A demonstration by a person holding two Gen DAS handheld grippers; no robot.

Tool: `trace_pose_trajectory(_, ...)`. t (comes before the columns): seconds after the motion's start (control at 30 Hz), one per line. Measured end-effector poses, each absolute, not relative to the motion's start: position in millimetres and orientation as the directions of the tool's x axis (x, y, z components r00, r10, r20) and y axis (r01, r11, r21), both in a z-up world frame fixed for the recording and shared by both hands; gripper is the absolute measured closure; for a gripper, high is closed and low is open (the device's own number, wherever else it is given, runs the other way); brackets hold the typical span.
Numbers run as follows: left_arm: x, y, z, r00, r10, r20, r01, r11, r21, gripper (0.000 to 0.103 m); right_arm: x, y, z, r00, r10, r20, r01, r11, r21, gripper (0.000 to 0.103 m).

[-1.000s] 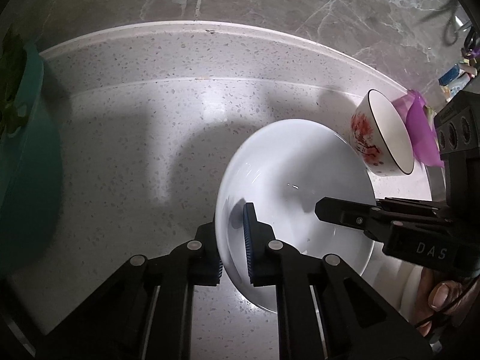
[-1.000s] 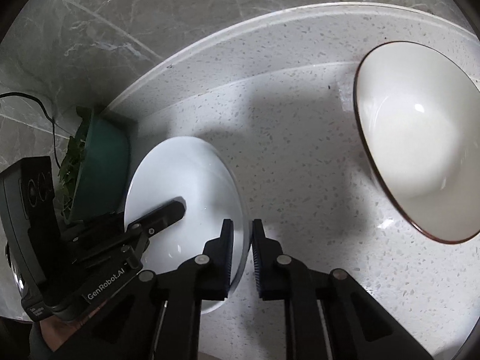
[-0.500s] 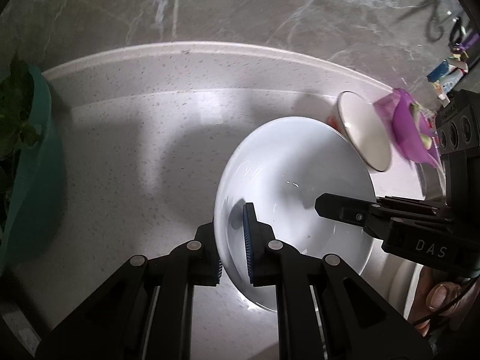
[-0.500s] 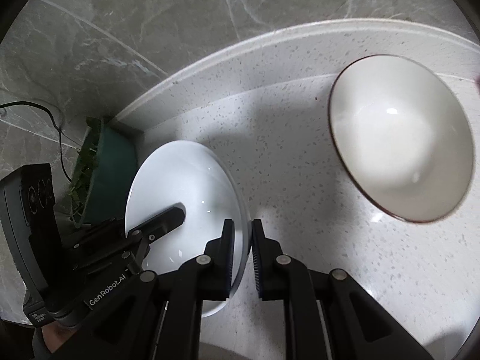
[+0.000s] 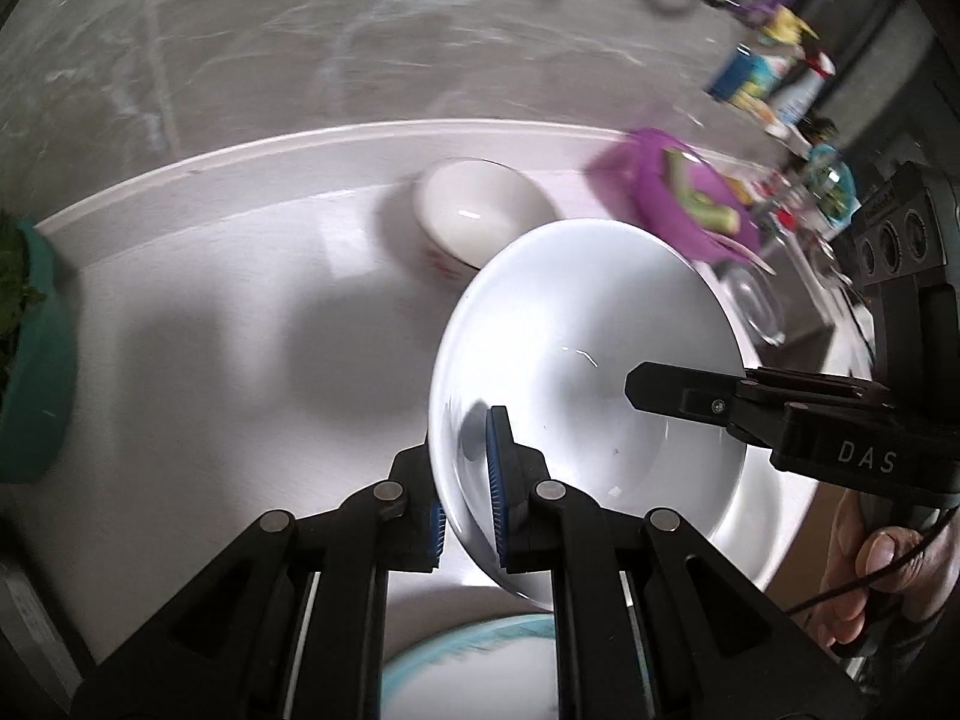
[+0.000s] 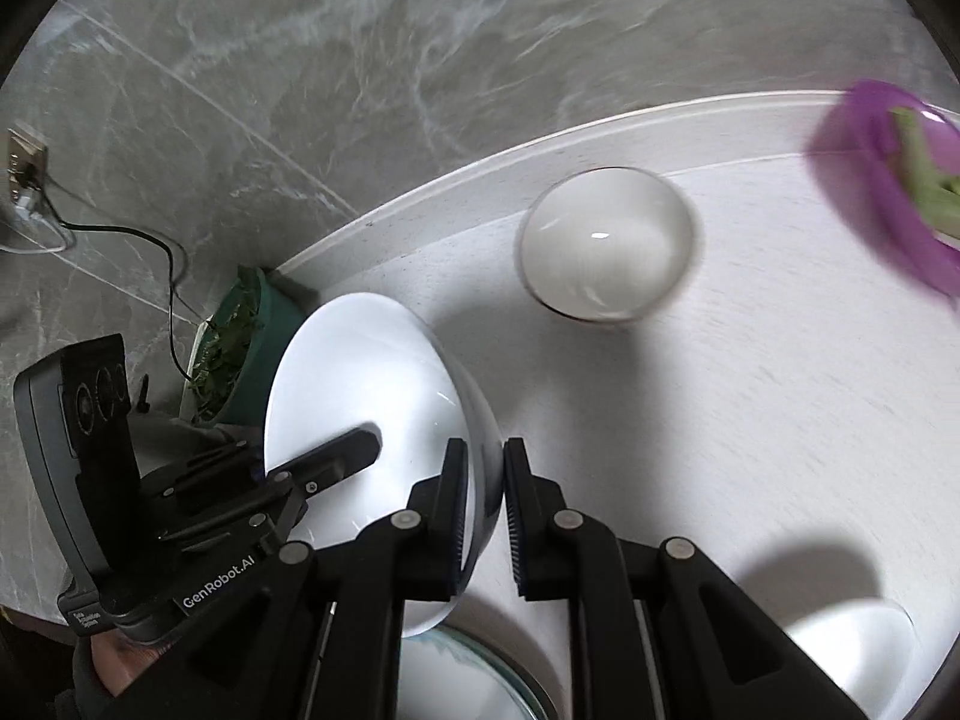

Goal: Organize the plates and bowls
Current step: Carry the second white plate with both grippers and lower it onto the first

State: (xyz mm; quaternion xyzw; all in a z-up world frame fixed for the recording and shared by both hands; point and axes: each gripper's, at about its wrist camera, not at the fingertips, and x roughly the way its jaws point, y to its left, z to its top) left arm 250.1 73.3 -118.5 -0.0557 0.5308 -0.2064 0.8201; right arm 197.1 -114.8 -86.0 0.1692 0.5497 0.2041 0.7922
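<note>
Jaws of left gripper and right gripper clench opposite rims of the glossy white bowl; at six o'clock a teal-rimmed dish is cut off, blurred

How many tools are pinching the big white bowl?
2. The left tool clamps one side of the white bowl at its rim, and the right tool clamps the opposite side. No other tool shows.
</note>
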Motion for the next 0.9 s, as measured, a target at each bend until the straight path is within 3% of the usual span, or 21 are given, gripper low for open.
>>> trace_pose_trajectory(0.43,140,-55,-130,0.26,-0.433,-0.863,0.291,0.887,-0.357,0.093,110,-232,-99,0.299,0.525,-0.797,-0.096,0.847,0.523,0.087)
trace_pose_trajectory(0.9,101,-152,-199,0.179,-0.373,-0.911,0.242,0.914,-0.326,0.092,83,-320,-163,0.199,0.526,-0.827,-0.045,0.848,0.529,0.087)
